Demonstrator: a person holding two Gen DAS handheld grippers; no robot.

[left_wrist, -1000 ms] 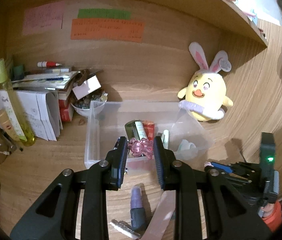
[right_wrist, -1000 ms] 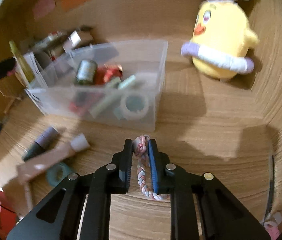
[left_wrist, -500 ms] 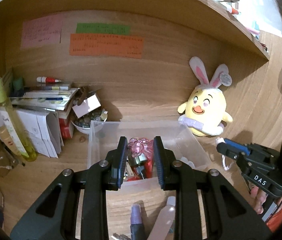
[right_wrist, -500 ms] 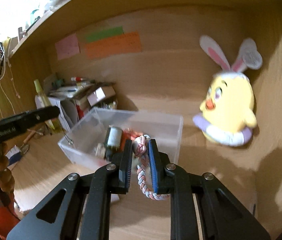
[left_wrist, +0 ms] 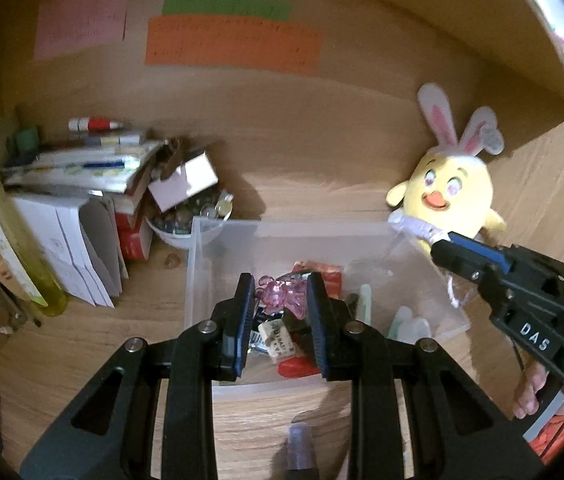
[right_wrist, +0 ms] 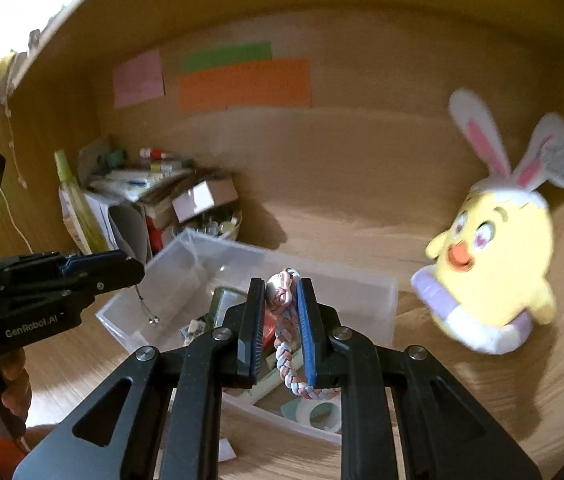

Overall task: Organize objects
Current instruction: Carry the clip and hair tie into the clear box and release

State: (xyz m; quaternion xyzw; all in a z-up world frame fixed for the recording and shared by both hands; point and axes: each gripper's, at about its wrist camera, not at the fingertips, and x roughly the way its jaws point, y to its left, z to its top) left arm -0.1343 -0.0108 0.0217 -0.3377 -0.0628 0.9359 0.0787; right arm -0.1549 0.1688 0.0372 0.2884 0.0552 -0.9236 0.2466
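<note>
While the pink translucent charm (left_wrist: 282,295) is sitting pinched between the pads of the left claw (left_wrist: 279,322), it is hanging above the near part of the clear plastic bin (left_wrist: 201,264), not yet released. The left jaws are standing narrowly apart, only as wide as the charm. A thin chain with a small pendant (right_wrist: 147,307) is dangling under that claw in the right wrist view; I am judging it to belong to the charm.

The right claw (right_wrist: 280,330) is closed almost fully on a braided pastel cord bracelet (right_wrist: 288,354), which is looping down below the pads over the bin's near right corner.

In my judgement the step in hand is the carry-and-deposit: both items are being brought over the bin. The next move is calling for each claw to lower inside the walls and let go, one clear of the other, so chain and bracelet are not tangling.

The bin is already holding a white eraser (left_wrist: 279,339), red packets (left_wrist: 324,276), a dark green cylinder (right_wrist: 223,307), pale green sticks (left_wrist: 365,306) and a tape roll (right_wrist: 324,414). Behind it a white bowl (left_wrist: 180,236) is holding small mixed bits, too blurred to identify.

On the desk (left_wrist: 94,344), a yellow chick plush (left_wrist: 452,200) is standing just beside the bin's far right corner, and a purple tube (left_wrist: 301,446) is lying outside, unsorted.
</note>
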